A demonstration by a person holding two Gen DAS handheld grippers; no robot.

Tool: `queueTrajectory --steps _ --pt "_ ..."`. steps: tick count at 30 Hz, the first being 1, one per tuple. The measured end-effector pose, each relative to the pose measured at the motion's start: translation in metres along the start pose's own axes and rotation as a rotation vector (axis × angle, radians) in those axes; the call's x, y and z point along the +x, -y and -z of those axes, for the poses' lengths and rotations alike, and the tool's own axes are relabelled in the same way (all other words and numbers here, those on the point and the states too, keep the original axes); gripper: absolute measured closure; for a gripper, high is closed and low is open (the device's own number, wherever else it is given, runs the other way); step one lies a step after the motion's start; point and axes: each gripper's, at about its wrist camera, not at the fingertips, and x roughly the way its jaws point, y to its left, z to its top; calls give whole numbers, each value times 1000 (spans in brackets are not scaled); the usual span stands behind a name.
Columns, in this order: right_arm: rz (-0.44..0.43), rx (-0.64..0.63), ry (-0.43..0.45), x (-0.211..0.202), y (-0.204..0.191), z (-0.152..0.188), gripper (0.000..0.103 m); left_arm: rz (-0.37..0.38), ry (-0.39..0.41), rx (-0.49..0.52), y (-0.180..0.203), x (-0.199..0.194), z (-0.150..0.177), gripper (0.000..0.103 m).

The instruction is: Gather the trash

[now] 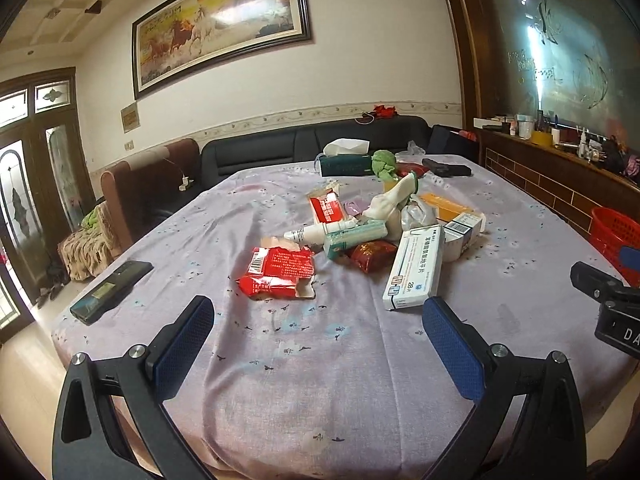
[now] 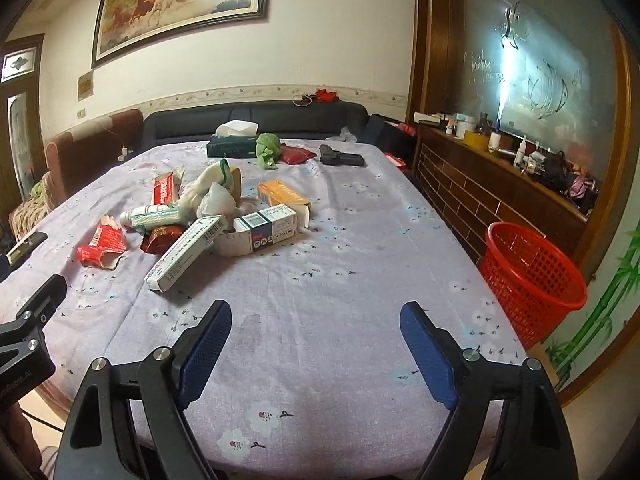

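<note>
A heap of trash lies mid-table on the lilac floral cloth (image 1: pixel 320 360): a torn red packet (image 1: pixel 278 272), a long white medicine box (image 1: pixel 416 266), a white tube (image 1: pixel 320 230), a dark red wrapper (image 1: pixel 370 254), an orange box (image 2: pixel 282 194) and crumpled white paper (image 2: pixel 216 200). My left gripper (image 1: pixel 318 316) hovers open over the near cloth, short of the red packet, nothing between its blue pads. My right gripper (image 2: pixel 316 320) is also open and empty over bare cloth. A red mesh basket (image 2: pixel 532 280) stands beside the table's right edge.
At the table's far end sit a dark green tissue box (image 2: pixel 232 146), a green crumpled cloth (image 2: pixel 268 150), a red pouch (image 2: pixel 296 156) and a black gun-shaped tool (image 2: pixel 342 158). A black remote (image 1: pixel 112 290) lies at the left edge. Sofas line the far wall; a cluttered wooden counter (image 2: pixel 500 184) runs along the right.
</note>
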Motion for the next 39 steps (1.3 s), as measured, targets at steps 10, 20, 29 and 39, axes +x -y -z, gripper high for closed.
queueTrajectory --steps 10,20,29,39 --pt "21 -28 4 1 -2 3 18 -5 -11 9 3 2 4 0" --pt "35 -42 7 2 -6 4 18 -3 -23 4 5 6 5 0" --pt "39 -47 6 2 -6 4 18 -1 -23 6 7 7 6 0" --pt "42 -47 4 3 -5 5 18 4 -29 11 8 7 7 0"
